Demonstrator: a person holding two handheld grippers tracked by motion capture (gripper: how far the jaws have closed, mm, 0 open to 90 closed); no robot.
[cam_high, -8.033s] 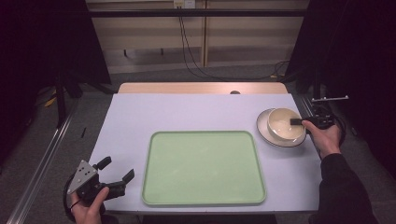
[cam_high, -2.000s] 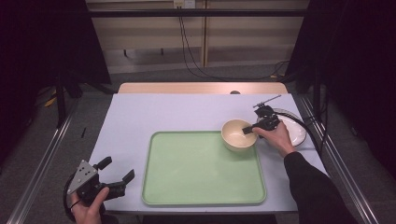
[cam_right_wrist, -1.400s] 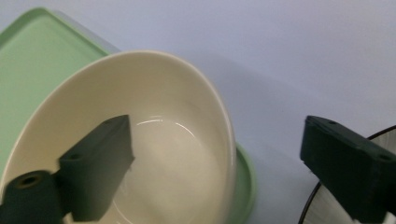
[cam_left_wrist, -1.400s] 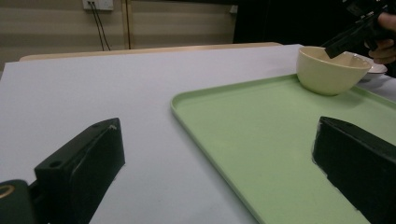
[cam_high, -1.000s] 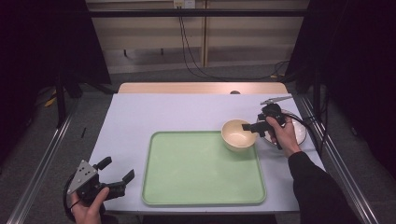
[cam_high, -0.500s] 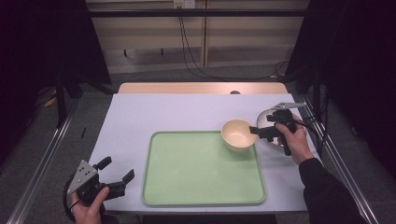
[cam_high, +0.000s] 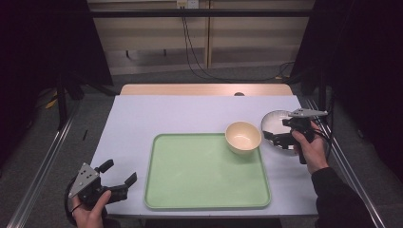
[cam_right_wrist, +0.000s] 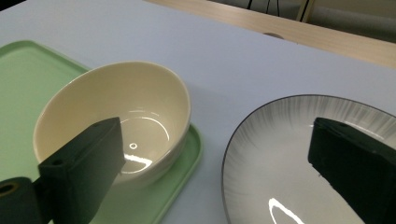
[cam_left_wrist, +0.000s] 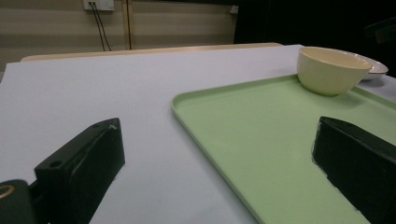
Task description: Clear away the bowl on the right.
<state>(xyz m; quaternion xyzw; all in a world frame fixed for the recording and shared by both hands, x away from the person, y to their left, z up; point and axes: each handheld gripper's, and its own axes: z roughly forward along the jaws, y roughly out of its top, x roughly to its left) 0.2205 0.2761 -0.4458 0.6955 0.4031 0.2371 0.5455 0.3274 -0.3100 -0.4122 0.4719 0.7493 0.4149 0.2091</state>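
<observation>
A cream bowl stands empty on the far right corner of the green tray. Just right of it a grey-streaked plate with a dark rim lies on the table. My right gripper hovers open over the plate, holding nothing. The right gripper view has the bowl behind the left jaw and the plate under the right one, with my right gripper wide open. My left gripper rests open at the table's near left corner, left of the tray. From my left gripper I see the tray and the bowl.
The white table has a wooden strip along its far edge. Metal rails run along both sides of the table. Cables hang from a wall socket behind.
The right gripper carried the bowl from the plate to the tray's far right corner, let it go, and drew back to the right over the plate. The left gripper stayed still.
</observation>
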